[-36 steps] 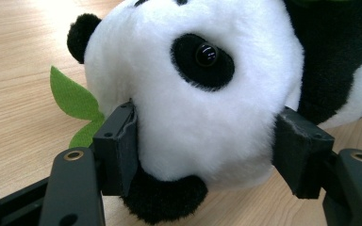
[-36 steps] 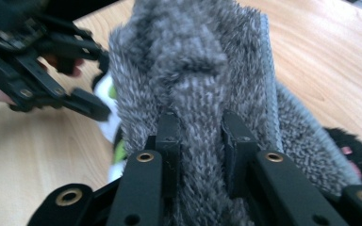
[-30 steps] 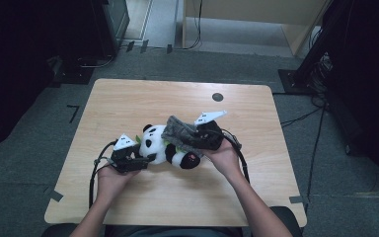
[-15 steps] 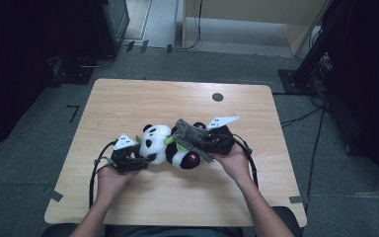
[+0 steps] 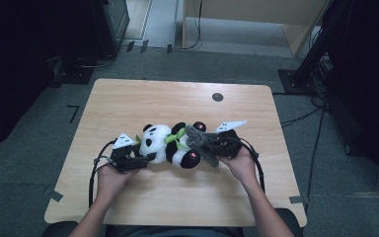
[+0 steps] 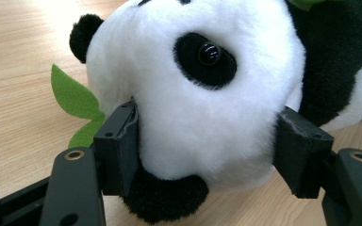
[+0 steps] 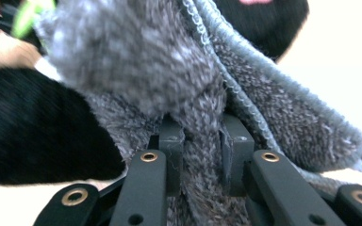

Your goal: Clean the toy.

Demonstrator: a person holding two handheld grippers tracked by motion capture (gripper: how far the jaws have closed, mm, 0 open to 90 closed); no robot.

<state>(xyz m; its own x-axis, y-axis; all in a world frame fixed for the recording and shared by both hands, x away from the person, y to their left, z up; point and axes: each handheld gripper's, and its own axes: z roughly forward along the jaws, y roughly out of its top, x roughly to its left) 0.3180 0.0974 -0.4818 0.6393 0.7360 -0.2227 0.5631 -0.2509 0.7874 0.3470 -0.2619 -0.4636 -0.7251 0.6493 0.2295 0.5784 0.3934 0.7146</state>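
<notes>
A black-and-white plush panda (image 5: 170,143) lies on its side in the middle of the wooden table (image 5: 177,98), green felt leaves at its neck. My left gripper (image 5: 145,159) is shut on the panda's head (image 6: 202,89); its jaws press into the white fur on both sides. A grey fuzzy cloth (image 5: 200,143) is draped over the panda's legs. My right gripper (image 5: 208,146) is shut on a fold of that grey cloth (image 7: 202,141), pinched tight between its pads (image 7: 172,150). The panda's black feet with pink soles (image 5: 192,157) lie just beside the cloth.
A small black round mark (image 5: 217,97) sits on the far part of the table. Cables (image 5: 94,170) trail from both grippers along the tabletop. Dark equipment and a floor with cables surround the table.
The right gripper has carried the grey cloth down and toward the panda's legs, closer to the tabletop. The left gripper and the panda's head have stayed put.
</notes>
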